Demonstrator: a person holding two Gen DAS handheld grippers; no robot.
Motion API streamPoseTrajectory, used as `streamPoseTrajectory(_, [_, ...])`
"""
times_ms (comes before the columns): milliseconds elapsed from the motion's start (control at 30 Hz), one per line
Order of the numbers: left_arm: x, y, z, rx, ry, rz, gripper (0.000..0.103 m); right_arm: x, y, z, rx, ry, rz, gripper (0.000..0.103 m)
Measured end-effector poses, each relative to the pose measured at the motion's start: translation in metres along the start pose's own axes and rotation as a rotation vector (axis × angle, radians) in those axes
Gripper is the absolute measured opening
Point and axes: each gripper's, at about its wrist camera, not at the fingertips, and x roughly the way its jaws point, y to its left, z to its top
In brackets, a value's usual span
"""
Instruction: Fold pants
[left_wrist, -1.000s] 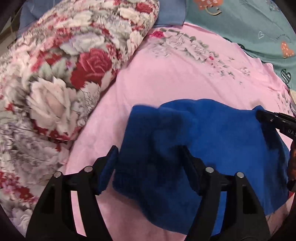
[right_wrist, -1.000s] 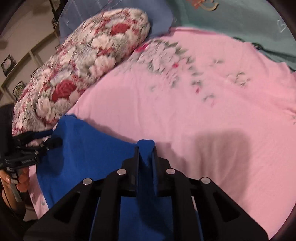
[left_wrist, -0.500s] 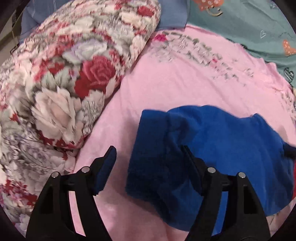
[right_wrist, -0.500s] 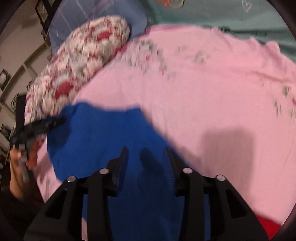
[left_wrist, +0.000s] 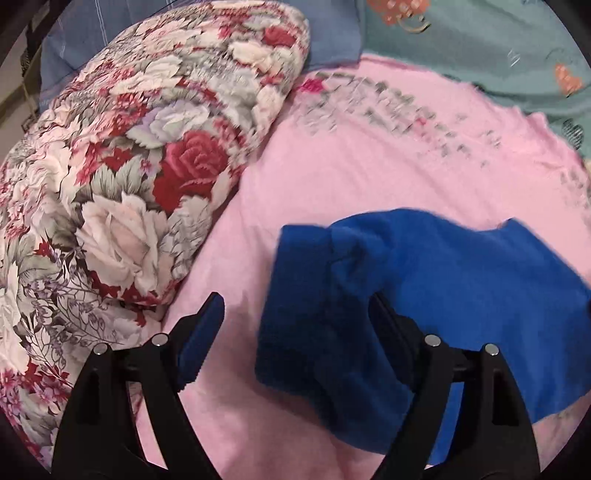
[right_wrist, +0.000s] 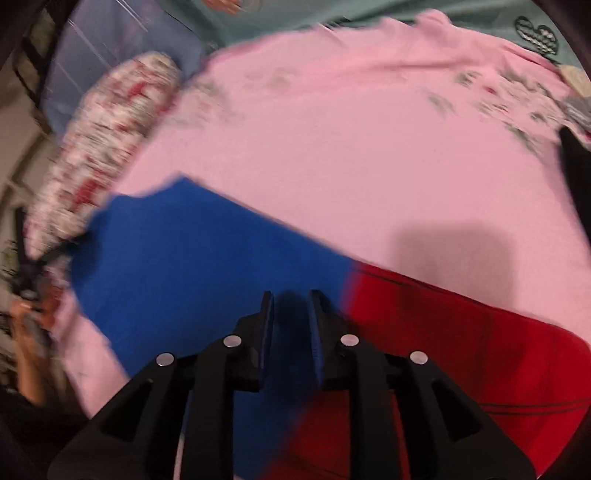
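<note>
The blue pants (left_wrist: 406, 288) lie folded on the pink bedsheet (left_wrist: 369, 158). In the left wrist view my left gripper (left_wrist: 295, 314) is open and empty, its jaws spread wide over the near left end of the pants. In the right wrist view the pants (right_wrist: 192, 266) join a red part (right_wrist: 461, 332) at the lower right. My right gripper (right_wrist: 290, 299) is open with a narrow gap and holds nothing, hovering above the blue and red fabric. The view is blurred by motion.
A large floral pillow (left_wrist: 129, 158) lies left of the pants and also shows in the right wrist view (right_wrist: 107, 147). A teal blanket (left_wrist: 480, 40) and a blue pillow (left_wrist: 110, 33) lie at the back. A dark object (right_wrist: 576, 173) is at the right edge.
My right gripper let go of the pants' edge, opened, and pulled back to the right, bringing the red part into view. My left gripper drew back left, jaws still open.
</note>
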Motion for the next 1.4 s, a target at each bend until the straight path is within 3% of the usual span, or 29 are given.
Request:
streamPoseTrajectory(33, [0.008,0.005,-0.001,-0.029,0.026,-0.002,0.082,-0.006,-0.021,-0.002,0.0,-0.038,-0.035,0.0])
streamPoseTrajectory(67, [0.012,0.01,-0.002,-0.062,0.042,-0.032,0.082,-0.015,-0.043,-0.002,0.045,-0.077,-0.091,0.0])
streamPoseTrajectory(100, [0.011,0.014,-0.002,-0.092,0.044,-0.054,0.081,-0.031,-0.073,-0.003,0.15,-0.139,-0.225,0.008])
streamPoseTrajectory(133, [0.009,0.015,-0.002,-0.096,0.037,-0.057,0.081,-0.043,-0.093,-0.004,0.236,-0.169,-0.414,0.015])
streamPoseTrajectory(167, [0.005,0.013,-0.001,-0.08,0.027,-0.053,0.081,-0.054,-0.106,-0.006,0.304,-0.188,-0.476,0.015])
streamPoseTrajectory(200, [-0.001,0.009,-0.001,-0.056,0.011,-0.048,0.081,-0.065,-0.114,-0.011,0.347,-0.205,-0.375,0.015])
streamPoseTrajectory(233, [-0.008,0.005,-0.002,-0.037,-0.004,-0.048,0.081,-0.077,-0.114,-0.019,0.366,-0.229,-0.223,0.015])
streamPoseTrajectory(267, [-0.015,0.001,-0.002,-0.021,-0.02,-0.056,0.082,-0.084,-0.103,-0.026,0.333,-0.237,-0.139,0.015])
streamPoseTrajectory(333, [-0.032,-0.005,-0.006,0.008,-0.056,-0.093,0.084,-0.088,-0.067,-0.034,0.208,-0.217,-0.04,0.018])
streamPoseTrajectory(400, [-0.037,-0.01,-0.008,0.038,-0.062,-0.113,0.087,-0.087,-0.044,-0.045,0.122,-0.162,0.046,0.037])
streamPoseTrajectory(433, [-0.034,-0.013,-0.01,0.055,-0.053,-0.11,0.087,-0.081,-0.037,-0.052,0.101,-0.115,0.057,0.037])
streamPoseTrajectory(500, [-0.022,-0.015,-0.013,0.068,-0.015,-0.082,0.087,-0.067,-0.04,-0.056,0.1,-0.047,-0.013,0.037])
streamPoseTrajectory(533, [-0.012,-0.013,-0.016,0.066,0.016,-0.066,0.087,-0.061,-0.051,-0.058,0.117,-0.017,-0.102,0.037])
streamPoseTrajectory(600, [0.006,-0.003,-0.018,0.041,0.061,-0.044,0.09,-0.067,-0.077,-0.06,0.144,-0.058,-0.218,0.008])
streamPoseTrajectory(633, [0.014,0.006,-0.018,-0.003,0.097,-0.071,0.09,-0.074,-0.091,-0.057,0.19,-0.083,-0.331,0.0])
streamPoseTrajectory(700, [0.01,0.016,-0.017,-0.075,0.11,-0.118,0.09,-0.087,-0.089,-0.054,0.265,-0.149,-0.338,0.003])
streamPoseTrajectory(733, [0.0,0.017,-0.016,-0.069,0.083,-0.116,0.089,-0.093,-0.073,-0.054,0.233,-0.203,-0.347,0.007])
streamPoseTrajectory(767, [-0.012,0.015,-0.015,-0.045,0.041,-0.104,0.089,-0.095,-0.056,-0.053,0.185,-0.224,-0.315,0.009])
streamPoseTrajectory(800, [-0.021,0.013,-0.015,-0.026,0.01,-0.102,0.089,-0.092,-0.042,-0.051,0.15,-0.225,-0.24,0.017])
streamPoseTrajectory(867, [-0.037,0.008,-0.016,0.014,-0.024,-0.141,0.091,-0.078,-0.014,-0.049,0.124,-0.176,-0.07,0.04])
streamPoseTrajectory(933, [-0.036,-0.002,-0.018,0.045,-0.005,-0.171,0.091,-0.061,0.004,-0.049,0.106,-0.127,0.001,0.041])
streamPoseTrajectory(1000, [-0.023,-0.01,-0.024,0.08,0.027,-0.118,0.091,-0.045,0.012,-0.05,0.105,-0.078,0.03,0.041])
streamPoseTrajectory(1067, [0.0,-0.011,-0.031,0.086,0.085,-0.018,0.094,-0.03,0.001,-0.054,0.113,-0.018,0.012,0.041])
streamPoseTrajectory(1100, [0.007,-0.005,-0.033,0.069,0.096,-0.03,0.097,-0.033,0.001,-0.054,0.114,-0.039,0.024,0.041])
streamPoseTrajectory(1200, [0.013,0.005,-0.032,0.024,0.109,-0.064,0.101,-0.041,-0.009,-0.05,0.12,-0.056,-0.084,0.041])
streamPoseTrajectory(1300, [0.004,0.007,-0.028,0.028,0.107,-0.066,0.101,-0.059,-0.028,-0.058,0.201,-0.09,-0.277,0.041])
streamPoseTrajectory(1400, [-0.019,0.006,-0.02,0.028,0.041,-0.059,0.099,-0.089,-0.029,-0.068,0.27,-0.17,-0.248,0.043])
